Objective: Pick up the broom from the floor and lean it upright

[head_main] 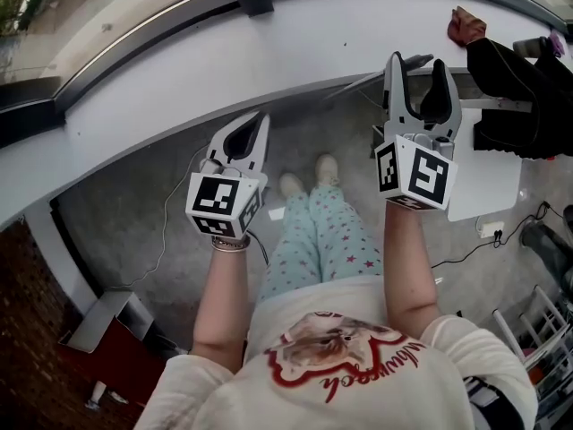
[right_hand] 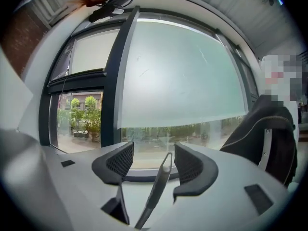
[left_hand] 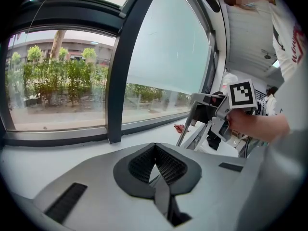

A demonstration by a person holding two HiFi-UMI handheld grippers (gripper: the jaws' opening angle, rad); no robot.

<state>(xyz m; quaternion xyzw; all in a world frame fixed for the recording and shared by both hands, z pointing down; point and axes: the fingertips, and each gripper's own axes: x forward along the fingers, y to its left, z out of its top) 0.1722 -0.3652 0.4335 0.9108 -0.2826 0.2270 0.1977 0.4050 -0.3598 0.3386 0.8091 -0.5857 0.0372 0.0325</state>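
The broom's grey handle stands upright between the jaws of my right gripper, which is open; neither pad touches it. In the head view the handle's top rests against the white window ledge, with the right gripper around it. From the left gripper view, the handle leans at the ledge beside the right gripper. My left gripper is shut and empty, held lower and to the left, away from the handle; its pads meet. The broom's head is hidden.
A white table stands at the right with a black jacket draped over its far side. A red cloth lies on the ledge. Cables and a power strip run across the grey floor. A dark window post rises ahead.
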